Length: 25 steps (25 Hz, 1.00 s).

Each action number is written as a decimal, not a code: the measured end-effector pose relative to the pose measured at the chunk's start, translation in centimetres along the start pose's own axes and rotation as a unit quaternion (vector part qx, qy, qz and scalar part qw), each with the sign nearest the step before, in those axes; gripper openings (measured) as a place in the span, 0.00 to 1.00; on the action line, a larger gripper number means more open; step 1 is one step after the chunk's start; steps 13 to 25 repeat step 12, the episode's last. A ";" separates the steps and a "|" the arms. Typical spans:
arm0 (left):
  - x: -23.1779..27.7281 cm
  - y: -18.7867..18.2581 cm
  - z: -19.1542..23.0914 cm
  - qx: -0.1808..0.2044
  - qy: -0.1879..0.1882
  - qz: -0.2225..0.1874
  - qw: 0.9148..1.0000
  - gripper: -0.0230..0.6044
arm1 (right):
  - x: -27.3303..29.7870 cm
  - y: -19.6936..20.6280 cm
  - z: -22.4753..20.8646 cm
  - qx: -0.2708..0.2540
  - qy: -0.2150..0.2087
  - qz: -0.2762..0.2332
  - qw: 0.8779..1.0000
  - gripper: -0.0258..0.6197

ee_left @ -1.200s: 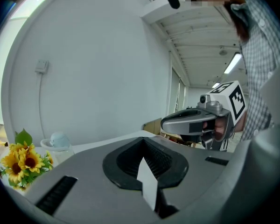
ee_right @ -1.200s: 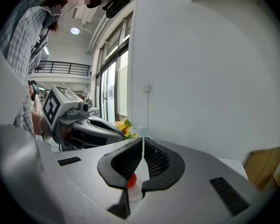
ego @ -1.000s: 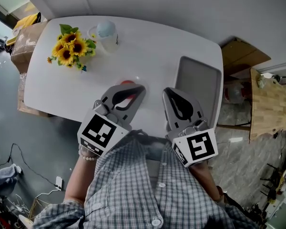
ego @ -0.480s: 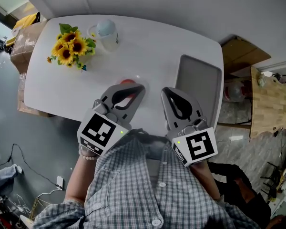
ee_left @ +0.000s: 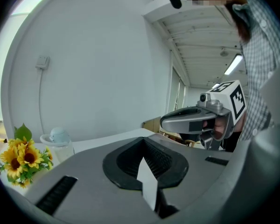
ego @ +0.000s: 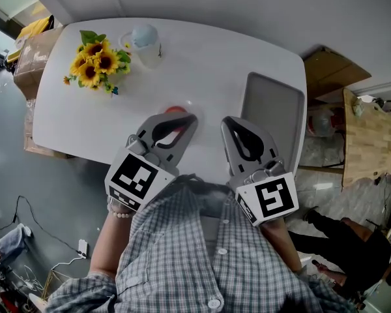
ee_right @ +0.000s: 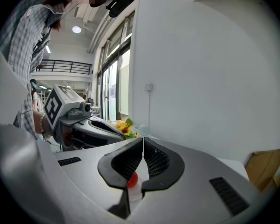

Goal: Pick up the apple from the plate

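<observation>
Head view overhead, gripper views level, sharing sunflowers [ego: 93,62]

Only a red sliver of the apple [ego: 174,111] shows, just toward eleven o'clock from the head view's middle; the left gripper [ego: 193,118] and its fingers [ego: 185,135] hide the rest. The plate [ego: 187,103] is too faint to trace. At four o'clock a bystander [ego: 352,238] is cut off by the edge.

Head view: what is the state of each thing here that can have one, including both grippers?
Left gripper: shut, empty.
Right gripper: shut, empty.
Apple: resting on the plate, not gripped.
Tray: flat on the table, empty.
Jug: upright, lid on.
</observation>
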<state>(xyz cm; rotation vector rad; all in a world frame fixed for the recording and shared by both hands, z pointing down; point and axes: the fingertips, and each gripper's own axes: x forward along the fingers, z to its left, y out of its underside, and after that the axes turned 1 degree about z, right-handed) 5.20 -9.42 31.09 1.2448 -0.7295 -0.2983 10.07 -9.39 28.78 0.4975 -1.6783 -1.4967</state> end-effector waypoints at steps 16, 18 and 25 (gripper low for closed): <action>-0.4 0.3 0.3 -0.002 -0.002 0.003 1.000 0.05 | 0.3 0.3 0.5 0.001 0.000 0.007 1.000 0.08; -0.4 0.3 0.3 -0.002 -0.002 0.003 1.000 0.05 | 0.3 0.3 0.5 0.001 0.000 0.007 1.000 0.08; -0.4 0.3 0.3 -0.002 -0.002 0.003 1.000 0.05 | 0.3 0.3 0.5 0.001 0.000 0.007 1.000 0.08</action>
